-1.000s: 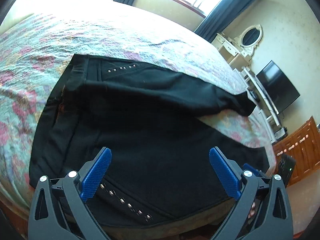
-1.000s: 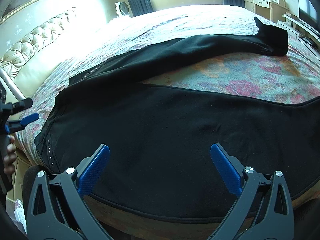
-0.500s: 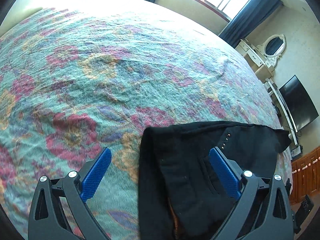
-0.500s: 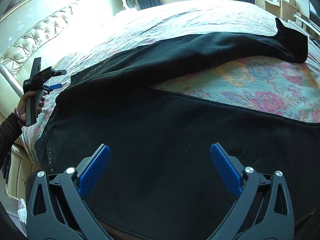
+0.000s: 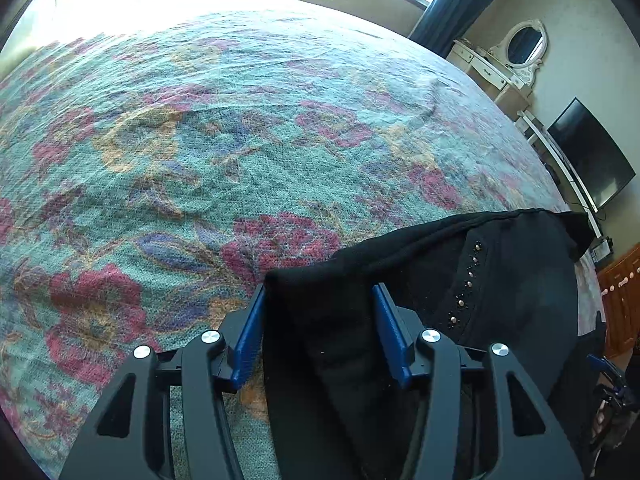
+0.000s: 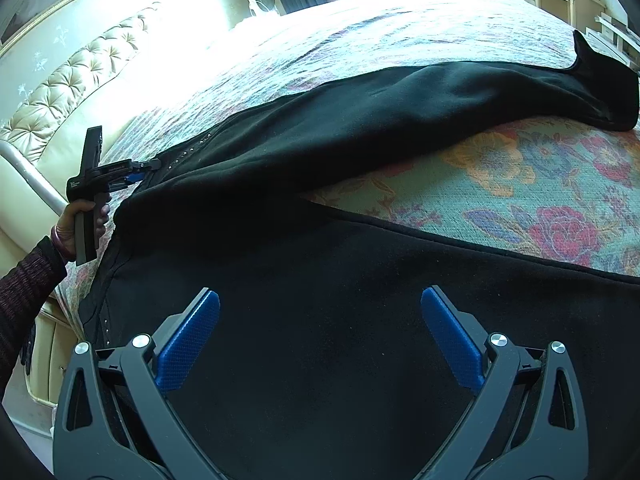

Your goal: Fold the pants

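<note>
Black pants (image 6: 320, 184) lying spread on the flowered bedspread (image 5: 200, 140), waist toward the headboard (image 6: 72, 92), legs splayed apart toward the far right with bedspread showing between them.

Left gripper (image 5: 318, 300) pinching narrow on the far corner of the waistband (image 5: 316, 292), cloth bunched between the blue pads (image 5: 250, 340). Seen from the right wrist view, same gripper (image 6: 150, 166) sitting at the studded edge by the headboard.

Right gripper (image 6: 320, 320) hanging wide over the near leg (image 6: 360, 340), gripping nothing.

Risks from here, judging only:
- Gripping a thick fold at the very corner, maybe only one layer. Lifting likely peeling the top layer off the bottom one, waist opening instead of folding.
- Pulling with one side only, right side idle. Far leg (image 6: 440, 104) probably dragging and twisting rather than landing on the near one.
- Legs lying at a wide angle. Folding far over near without squaring the cuffs (image 6: 600, 92) likely giving a skewed stack, seams off.
- Soft heavy cloth on a textured cover. Dragging low likely catching and bunching the bedspread too.
- Near leg lying close to the bed edge. Tugging toward the near side possibly sliding it over the edge.
- Stud row (image 5: 466, 280) sitting near the pads. Slipping grip possibly snagging there.
</note>
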Available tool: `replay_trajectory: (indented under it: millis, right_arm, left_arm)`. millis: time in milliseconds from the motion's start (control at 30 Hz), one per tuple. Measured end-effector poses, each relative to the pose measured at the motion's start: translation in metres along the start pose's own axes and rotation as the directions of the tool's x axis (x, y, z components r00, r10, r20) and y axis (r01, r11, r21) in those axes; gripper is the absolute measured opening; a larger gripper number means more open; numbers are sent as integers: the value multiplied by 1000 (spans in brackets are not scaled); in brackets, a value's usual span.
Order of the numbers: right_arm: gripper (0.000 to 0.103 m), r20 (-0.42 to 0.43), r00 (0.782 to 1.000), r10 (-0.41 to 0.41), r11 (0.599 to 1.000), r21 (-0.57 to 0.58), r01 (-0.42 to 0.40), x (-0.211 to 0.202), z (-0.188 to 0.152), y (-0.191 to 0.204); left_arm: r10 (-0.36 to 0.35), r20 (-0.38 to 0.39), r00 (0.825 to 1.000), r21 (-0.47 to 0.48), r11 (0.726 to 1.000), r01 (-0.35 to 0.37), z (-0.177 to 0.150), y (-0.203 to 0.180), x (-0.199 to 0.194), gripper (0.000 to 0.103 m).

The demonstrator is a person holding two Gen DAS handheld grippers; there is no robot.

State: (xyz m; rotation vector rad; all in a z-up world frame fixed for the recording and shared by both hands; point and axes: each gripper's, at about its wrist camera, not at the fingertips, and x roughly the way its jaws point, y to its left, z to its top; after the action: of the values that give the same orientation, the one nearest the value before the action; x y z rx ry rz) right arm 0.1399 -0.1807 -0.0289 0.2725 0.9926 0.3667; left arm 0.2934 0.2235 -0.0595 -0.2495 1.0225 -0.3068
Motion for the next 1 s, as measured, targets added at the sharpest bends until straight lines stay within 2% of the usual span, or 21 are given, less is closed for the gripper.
replay_trajectory:
  millis: [100,167,200,267,333,367,400,467,500,567,633,700,733,767,800,833,867,900,933,1000]
  right_arm:
    - [101,9,999,50,998,-39,-49,-3,14,1]
    - [101,15,995,102,992,-79,-100,-2,36,-2]
    - [101,21,994,110,988,-109,-107,-1,52,-5]
    - [101,61,996,69,981,-184,-57,2,89,-15]
    - [101,91,995,36,958,-287,-8,13,132,-22]
    - [101,97,995,-4,940,-339,37,21,153,-24]
    - [101,79,997,-17,915,-402,47,33,172,-25]
    - [101,42,997,-63,843,-532,76,61,202,-26]
    - [101,12,996,-90,803,-591,80,77,213,-25]
    - [101,-65,991,-118,747,-663,46,106,225,-25]
    - [101,-110,986,-128,713,-701,15,129,233,-22]
    - [101,-176,978,-113,705,-708,-46,145,235,-25]
    - [100,-196,972,-129,706,-707,-49,154,237,-25]
    - [91,-221,964,-147,710,-703,-53,162,238,-27]
    - [47,-261,951,-165,717,-694,-66,173,238,-29]
    - [40,-325,931,-165,743,-662,-99,182,239,-32]
    - [37,-341,928,-147,778,-620,-104,183,241,-35]
    - [30,-354,926,-133,788,-605,-118,182,241,-35]
    - [21,-358,925,-131,785,-607,-124,180,240,-34]
    - [12,-330,932,-150,767,-633,-100,170,233,-30]
  left_arm:
    - [-32,16,999,-50,998,33,-1,7,-4,40]
    - [-33,15,999,-77,996,34,-1,11,-4,31]
    - [-27,13,1000,-74,997,28,0,10,-4,30]
    - [-11,7,1000,-49,999,11,1,5,-3,27]
    - [10,-1,1000,-34,999,-10,3,1,-1,27]
    - [15,-3,1000,-36,999,-15,3,0,-1,27]
    - [19,-2,1000,-38,999,-19,3,0,0,27]
    - [25,5,1000,-40,999,-25,3,0,1,27]
    - [26,10,1000,-45,999,-26,3,0,1,27]
    - [26,17,1000,-58,998,-25,3,1,2,28]
    - [35,18,999,-59,998,-34,4,0,2,30]
    - [48,18,999,-49,998,-47,6,-2,2,31]
    - [45,21,999,-51,998,-44,7,-2,3,32]
    - [45,22,999,-56,998,-43,8,-2,4,33]
    - [40,25,999,-65,997,-39,8,-1,4,33]
    - [32,31,999,-75,997,-29,8,0,4,34]
    - [29,35,999,-79,997,-27,8,1,5,34]
    - [31,38,999,-75,997,-28,7,1,6,34]
    - [39,40,998,-69,997,-36,7,0,7,32]
    - [56,41,998,-64,997,-54,9,-2,6,28]
